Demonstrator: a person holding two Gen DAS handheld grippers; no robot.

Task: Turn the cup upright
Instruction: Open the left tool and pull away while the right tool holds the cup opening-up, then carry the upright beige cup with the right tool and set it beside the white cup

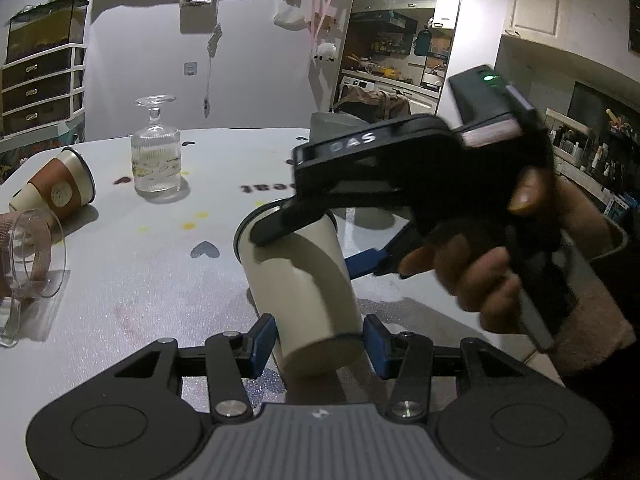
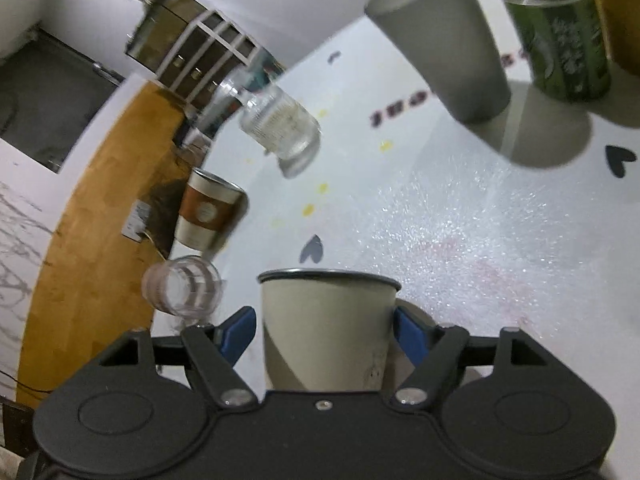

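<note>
The cream cup (image 1: pixel 304 280) is tilted above the white table (image 1: pixel 160 280), its base between the left gripper (image 1: pixel 320 344) blue pads (image 1: pixel 262 340), the left pad apart from the wall. The right gripper (image 1: pixel 320 240) clasps its rim end. Far left, a brown-sleeved cup (image 1: pixel 56 188) lies sideways near an inverted glass (image 1: pixel 156 152).

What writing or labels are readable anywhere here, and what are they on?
"DAS": on the black right gripper, partly cut off.
"eat": upside-down dark letters printed on the table; the rest is hidden.
Green can: pale script, too blurred to read.
Brown-sleeved cup: round label, too small to read.
Cream cup: faint marks, unreadable.
</note>
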